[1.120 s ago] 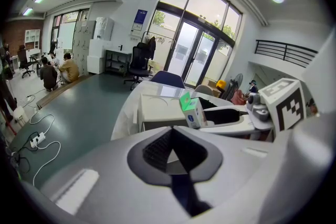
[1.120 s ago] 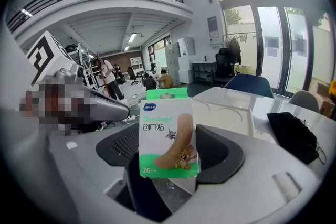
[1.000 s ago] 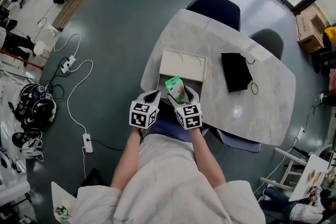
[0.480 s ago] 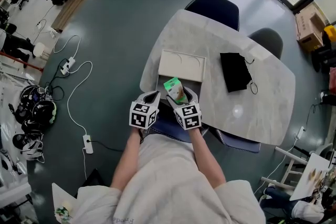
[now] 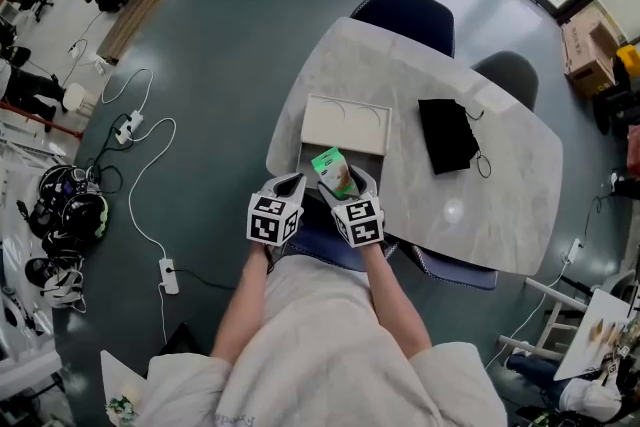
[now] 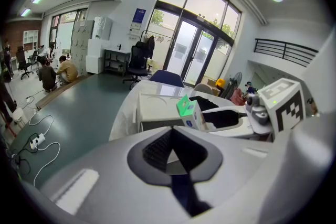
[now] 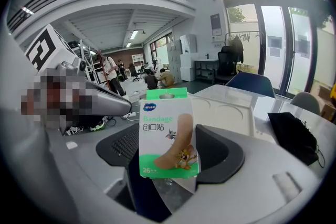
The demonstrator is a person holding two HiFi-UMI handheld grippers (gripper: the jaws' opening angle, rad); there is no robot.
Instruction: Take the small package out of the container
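The right gripper is clamped on the small package, and its two dark pads press on the lower part of the package from both sides. The package stands upright. It is a flat white carton with a green band on top and a hanging tab with a hole. On the front are a blue round logo, the green word "Bandage", and a picture of a beige plaster strip with a cartoon cat and mouse. A green strip at the bottom shows "26".

In the head view the package is held in the air at the near side of the white container, on the person's side. The left gripper is just left of the package, also at the container's near side. Its jaw tips meet, with nothing between them.
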